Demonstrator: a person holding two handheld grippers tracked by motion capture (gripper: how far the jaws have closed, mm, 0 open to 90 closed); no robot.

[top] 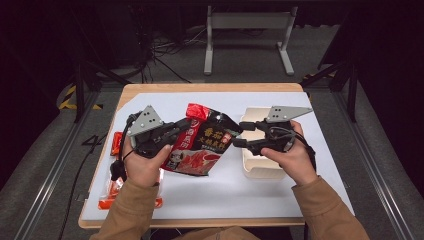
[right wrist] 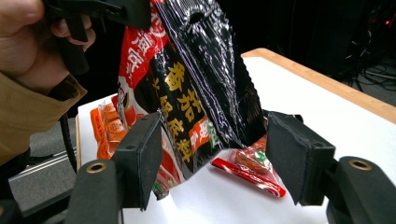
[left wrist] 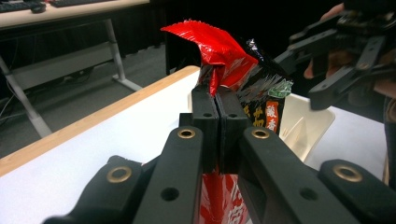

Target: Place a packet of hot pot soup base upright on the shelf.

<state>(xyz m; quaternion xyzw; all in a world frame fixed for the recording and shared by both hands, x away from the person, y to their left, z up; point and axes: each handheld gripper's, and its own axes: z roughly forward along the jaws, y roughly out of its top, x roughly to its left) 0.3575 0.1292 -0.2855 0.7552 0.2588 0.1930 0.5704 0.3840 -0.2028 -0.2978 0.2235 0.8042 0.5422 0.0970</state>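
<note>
While the left tool (top: 172, 131) stays out of the counter's way above the white sheet, its two black jaws are pressed together on the upper edge of a red-and-black soup-base packet (top: 200, 141), lifting the bag so that it hangs tilted over the middle of the counter (top: 210, 88). Seen from the left gripper view, the packet's (left wrist: 224, 51) crumpled red corner rises just above the clamped jaws. The right tool (top: 241, 134), held in the person's right hand (top: 292, 157), sits at the packet's right edge with its jaws spread apart on either side of the bag (right wrist: 196, 88), not gripping it. A cream plastic bin (top: 260, 167) stands on the counter beneath the right hand. Small orange-red sachets (right wrist: 252, 168) lie flat on the white surface behind the packet, and more sachets (top: 114, 192) rest at the counter's left edge near the person's left sleeve.
</note>
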